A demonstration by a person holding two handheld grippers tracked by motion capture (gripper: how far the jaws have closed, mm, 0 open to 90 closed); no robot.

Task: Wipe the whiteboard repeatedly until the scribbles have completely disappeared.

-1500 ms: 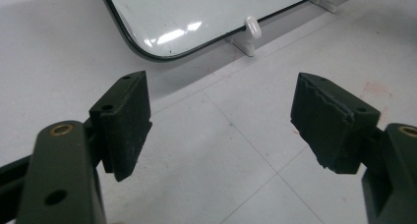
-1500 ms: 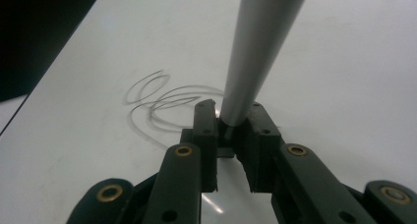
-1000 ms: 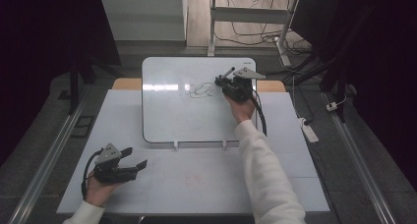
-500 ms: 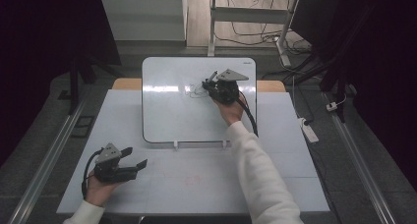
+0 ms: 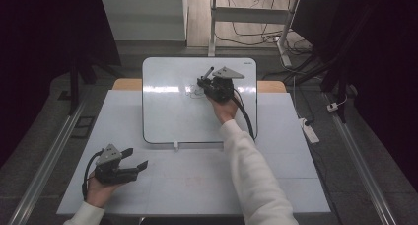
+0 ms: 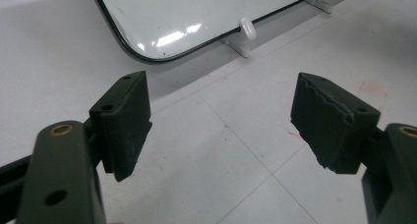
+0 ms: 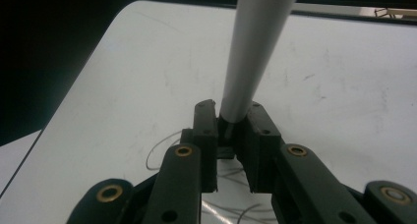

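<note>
Marker (image 7: 253, 47) clamped between right gripper (image 7: 230, 135) jaws, over whiteboard (image 5: 162, 116) at 12 o'clock on table (image 5: 197, 185) — faint scribble (image 5: 196, 92) just beside tip. Left gripper (image 5: 135, 158) parked at 7 o'clock, jaws wide, holding nothing.

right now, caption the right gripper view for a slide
Right gripper clamps a marker over the whiteboard, thin pen lines beneath its jaws.
</note>
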